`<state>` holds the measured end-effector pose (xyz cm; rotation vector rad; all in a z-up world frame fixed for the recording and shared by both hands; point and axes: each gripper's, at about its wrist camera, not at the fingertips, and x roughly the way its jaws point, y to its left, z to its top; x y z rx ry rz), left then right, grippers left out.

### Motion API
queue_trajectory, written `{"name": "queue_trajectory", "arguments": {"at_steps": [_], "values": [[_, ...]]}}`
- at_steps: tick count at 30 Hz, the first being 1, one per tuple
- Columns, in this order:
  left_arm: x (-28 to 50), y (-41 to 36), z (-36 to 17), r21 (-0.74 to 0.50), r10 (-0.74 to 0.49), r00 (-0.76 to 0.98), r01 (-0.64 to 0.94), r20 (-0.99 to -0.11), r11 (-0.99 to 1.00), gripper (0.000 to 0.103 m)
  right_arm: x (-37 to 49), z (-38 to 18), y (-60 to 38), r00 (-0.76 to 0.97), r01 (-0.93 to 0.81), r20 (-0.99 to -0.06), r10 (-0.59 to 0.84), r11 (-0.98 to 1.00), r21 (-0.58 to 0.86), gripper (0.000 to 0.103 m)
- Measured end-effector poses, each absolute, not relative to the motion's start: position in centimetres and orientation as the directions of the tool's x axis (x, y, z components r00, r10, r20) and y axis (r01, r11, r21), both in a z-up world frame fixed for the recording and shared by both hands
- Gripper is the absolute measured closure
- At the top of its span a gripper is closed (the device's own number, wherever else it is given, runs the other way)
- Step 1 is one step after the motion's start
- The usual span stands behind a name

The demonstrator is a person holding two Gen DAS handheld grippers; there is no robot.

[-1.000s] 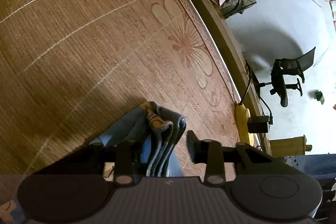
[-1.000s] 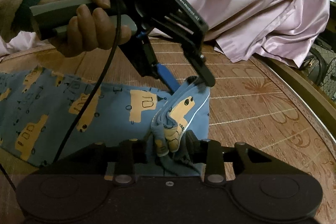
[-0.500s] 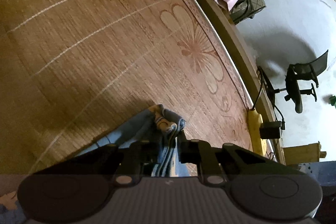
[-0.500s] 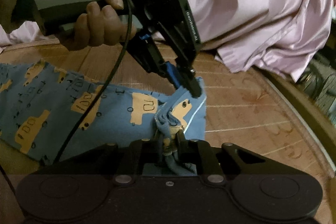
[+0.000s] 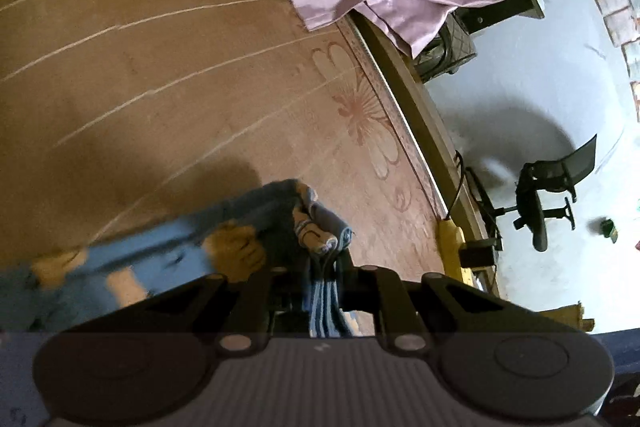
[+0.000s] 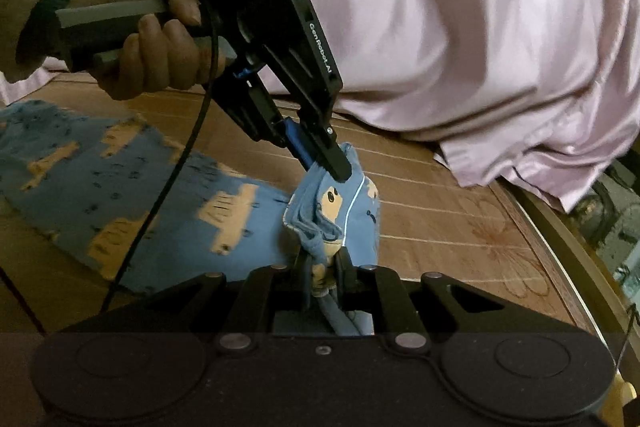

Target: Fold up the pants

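Observation:
Small blue pants [image 6: 132, 211] with yellow car prints lie across a woven bamboo mat [image 6: 452, 231], their right end lifted off it. My right gripper [image 6: 325, 269] is shut on the bunched near corner of that end. My left gripper [image 6: 334, 165], held by a hand [image 6: 160, 39], is shut on the far corner of the same end. In the left wrist view the left gripper [image 5: 325, 269] pinches several stacked blue fabric layers, and the pants [image 5: 168, 251] trail off blurred to the left.
A pink satin sheet [image 6: 460, 27] is heaped along the far side of the mat. The mat's wooden edge [image 5: 416, 115] runs at the right; beyond it is a grey floor with a black office chair [image 5: 556, 183], a yellow power strip [image 5: 450, 239] and cables.
Both grippers closed on the pants' end, one on each corner, and lifted it off the mat. The fabric now hangs between them and the views have shifted upward.

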<state>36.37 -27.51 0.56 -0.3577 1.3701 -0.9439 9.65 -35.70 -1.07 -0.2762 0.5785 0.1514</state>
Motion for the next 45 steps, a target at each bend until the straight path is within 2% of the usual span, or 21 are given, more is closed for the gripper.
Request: {"name": "queue_trajectory", "arguments": {"at_steps": [12, 22, 32, 45], "values": [[34.4, -19.8, 0.7, -0.681, -0.726, -0.031, 0.379, -0.687, 0.627, 0.090, 9.6, -1.5, -30.7, 0.760, -0.385, -0.618, 0.200, 0.905, -0.181, 0.091], [33.1, -17.3, -2.2, -0.618, -0.675, -0.012, 0.414, -0.738, 0.668, 0.090, 10.7, -4.6, -29.0, 0.684, -0.440, -0.685, 0.250, 0.891, -0.114, 0.091], [33.1, -16.1, -3.3, -0.625, -0.680, -0.011, 0.407, -0.733, 0.666, 0.090, 10.6, -4.6, -29.2, 0.691, -0.417, -0.678, 0.253, 0.905, -0.087, 0.091], [33.6, -15.4, -1.0, -0.633, -0.702, 0.008, 0.425, -0.712, 0.647, 0.090, 9.7, -2.1, -28.4, 0.749, -0.405, -0.614, 0.251, 0.906, -0.123, 0.091]]}}
